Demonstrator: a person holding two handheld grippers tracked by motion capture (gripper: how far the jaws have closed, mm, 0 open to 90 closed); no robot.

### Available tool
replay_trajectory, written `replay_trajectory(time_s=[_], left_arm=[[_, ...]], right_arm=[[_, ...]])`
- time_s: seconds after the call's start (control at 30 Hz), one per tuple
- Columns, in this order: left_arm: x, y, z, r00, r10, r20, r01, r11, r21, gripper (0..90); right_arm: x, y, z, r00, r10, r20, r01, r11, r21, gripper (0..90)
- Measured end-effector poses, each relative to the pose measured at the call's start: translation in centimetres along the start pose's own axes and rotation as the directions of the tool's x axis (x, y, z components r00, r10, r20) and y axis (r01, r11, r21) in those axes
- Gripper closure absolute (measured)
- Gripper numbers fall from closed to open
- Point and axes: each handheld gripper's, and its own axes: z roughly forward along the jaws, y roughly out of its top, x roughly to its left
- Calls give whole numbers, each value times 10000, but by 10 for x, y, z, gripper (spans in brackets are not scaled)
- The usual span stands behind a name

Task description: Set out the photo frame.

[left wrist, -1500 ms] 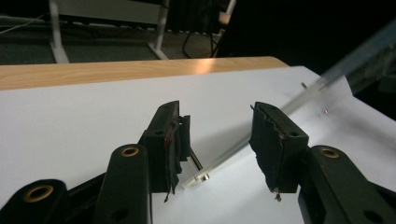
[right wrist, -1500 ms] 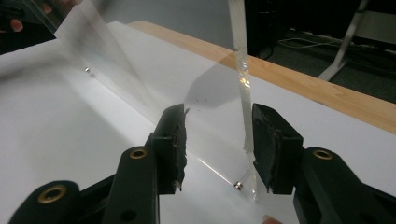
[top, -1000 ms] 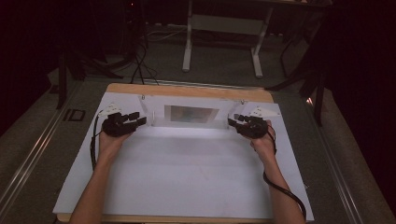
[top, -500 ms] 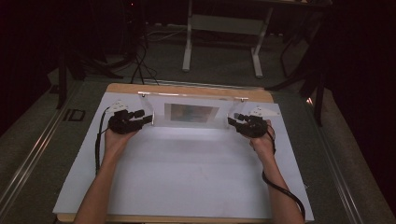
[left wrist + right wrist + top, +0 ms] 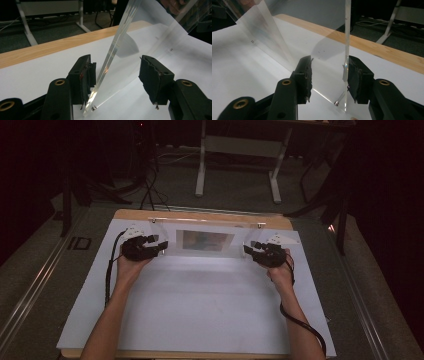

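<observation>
Clear frame (image 5: 206, 240) w/ a picture inside stands upright at far middle of the white sheet (image 5: 200, 310) on the table (image 5: 200, 215). Left gripper (image 5: 161, 246) at frame's left end, jaws spread, panel edge btwn them, near one pad. Right gripper (image 5: 248, 250) at right end, jaws also spread around the edge, not clamped.

Clear panel (image 5: 210, 240) standing between left gripper (image 5: 159, 246), right gripper (image 5: 248, 250)
</observation>
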Motion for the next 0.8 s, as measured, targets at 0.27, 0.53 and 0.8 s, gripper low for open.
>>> replay_trajectory(time_s=[0.27, 0.53, 0.8], left_arm=[[-3, 3, 8, 9999, 69, -107, -68, 10000, 49, 436], [-4, 3, 10, 9997, -151, -214, 152, 9999, 32, 440], [-3, 3, 11, 9995, -195, -252, 195, 9998, -9, 442]], right_arm=[[0, 1, 2, 9997, 151, 165, -150, 9999, -59, 568], [2, 2, 3, 9988, 262, 409, -262, 9997, -2, 567], [9, 2, 5, 9952, -27, 975, 30, 10000, -31, 555]])
